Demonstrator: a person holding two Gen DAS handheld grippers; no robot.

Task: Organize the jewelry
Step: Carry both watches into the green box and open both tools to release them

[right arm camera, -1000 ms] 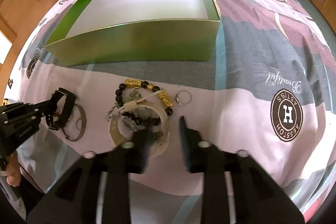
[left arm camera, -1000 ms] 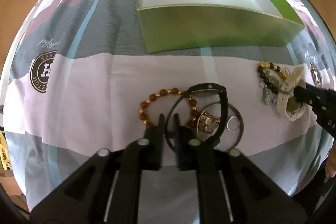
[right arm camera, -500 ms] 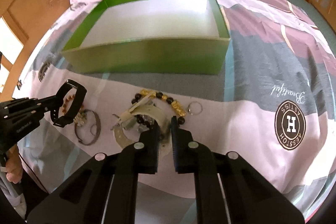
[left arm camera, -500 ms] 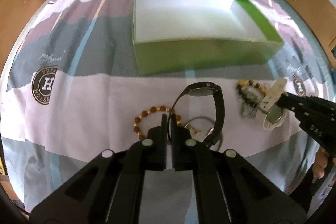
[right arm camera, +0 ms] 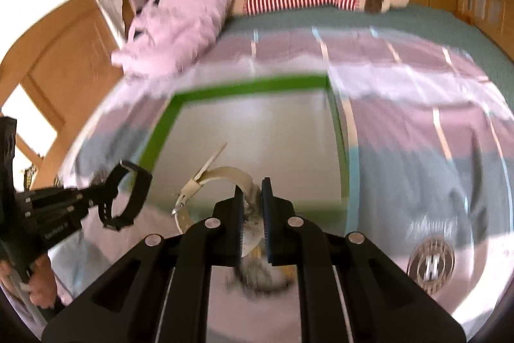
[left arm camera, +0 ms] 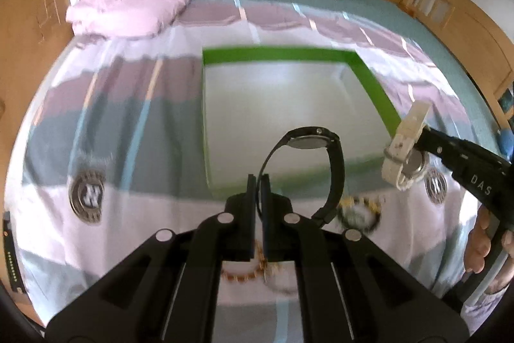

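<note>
Holding a black watch (left arm camera: 316, 161) by its strap, the left gripper (left arm camera: 258, 182) has its fingers pinched almost together, raised over the near wall of the green box (left arm camera: 282, 55). The right gripper (right arm camera: 251, 193) is clamped on a cream watch (right arm camera: 221, 177), also lifted at the box's near edge. Both views are motion-blurred. The beaded bracelets (left arm camera: 358, 212) left on the bedspread (left arm camera: 106, 124) are smeared and partly hidden behind the fingers. A hand (left arm camera: 482, 241) is cut off at the right edge.
</note>
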